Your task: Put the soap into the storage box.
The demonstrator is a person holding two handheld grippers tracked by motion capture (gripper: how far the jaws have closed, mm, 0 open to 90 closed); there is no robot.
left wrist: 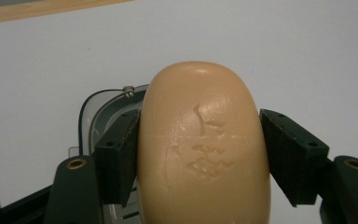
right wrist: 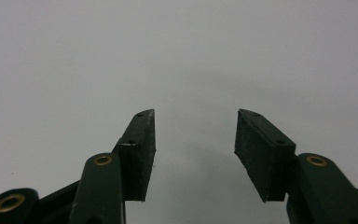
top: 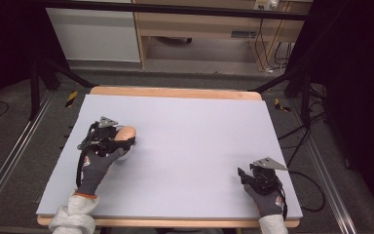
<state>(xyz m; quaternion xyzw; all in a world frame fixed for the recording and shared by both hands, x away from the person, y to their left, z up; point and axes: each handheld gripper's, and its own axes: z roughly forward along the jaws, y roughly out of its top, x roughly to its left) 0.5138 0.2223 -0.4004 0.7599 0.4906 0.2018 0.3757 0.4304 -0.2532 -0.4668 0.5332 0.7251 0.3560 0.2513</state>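
My left gripper (left wrist: 200, 154) pinched the tan soap bar (left wrist: 203, 144) just above a clear dish (left wrist: 91, 109), toward the table's (top: 190, 136) left side; my right gripper (right wrist: 196, 149) stood spread, empty, well apart from the soap.

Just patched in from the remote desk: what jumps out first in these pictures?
The tan bar of soap clamped between the left gripper's jaws, at the left of the pale table, with a clear dish just behind it. The right gripper sits open and empty near the table's front right corner.
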